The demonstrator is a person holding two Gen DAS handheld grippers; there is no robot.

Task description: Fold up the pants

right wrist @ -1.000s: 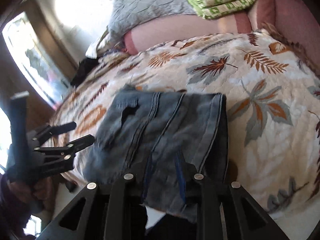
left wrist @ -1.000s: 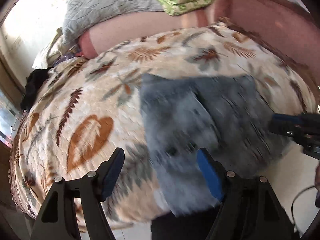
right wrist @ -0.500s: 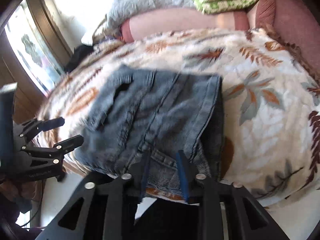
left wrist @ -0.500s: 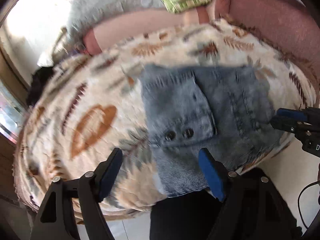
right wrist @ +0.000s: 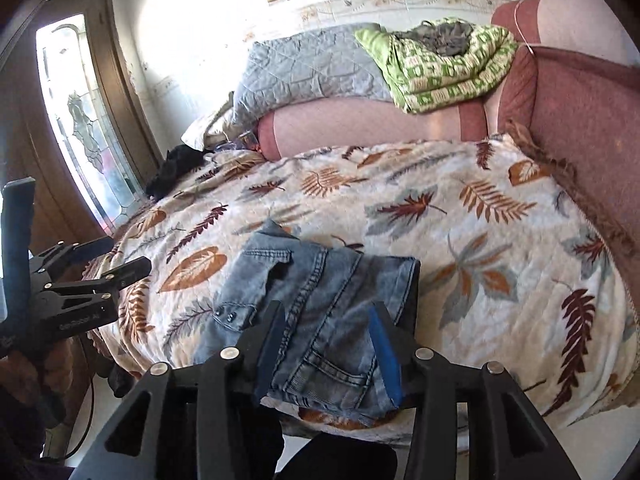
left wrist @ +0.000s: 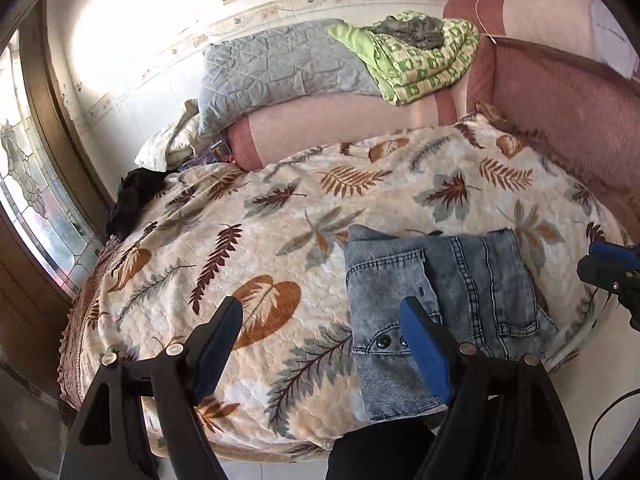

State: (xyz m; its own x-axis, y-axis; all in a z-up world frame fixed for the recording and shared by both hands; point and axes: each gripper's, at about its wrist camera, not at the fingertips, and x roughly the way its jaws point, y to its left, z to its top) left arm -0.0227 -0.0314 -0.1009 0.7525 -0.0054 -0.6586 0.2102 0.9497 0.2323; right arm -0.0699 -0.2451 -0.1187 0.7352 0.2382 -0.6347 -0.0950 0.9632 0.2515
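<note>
The blue denim pants (left wrist: pixel 436 300) lie folded into a compact rectangle near the front edge of the leaf-print bedspread (left wrist: pixel 280 240); they also show in the right wrist view (right wrist: pixel 320 312). My left gripper (left wrist: pixel 320 344) is open and empty, held back above the bed's front edge, left of the pants. My right gripper (right wrist: pixel 328 344) is open and empty, held just above the near end of the pants, apart from them. The right gripper's tips show at the right edge of the left wrist view (left wrist: pixel 608 268), and the left gripper at the left of the right wrist view (right wrist: pixel 76 280).
A grey quilted pillow (left wrist: pixel 280 64), a green patterned blanket (left wrist: pixel 420 60) and a pink bolster (left wrist: pixel 340 120) lie at the head of the bed. A pink padded headboard (left wrist: pixel 560 112) runs along the right. A black garment (left wrist: pixel 136 196) lies by the window (left wrist: pixel 36 200).
Both grippers have pulled back and up from the pants. The right gripper's jaws have opened wider and no longer touch the denim. The pants stay folded on the bed.
</note>
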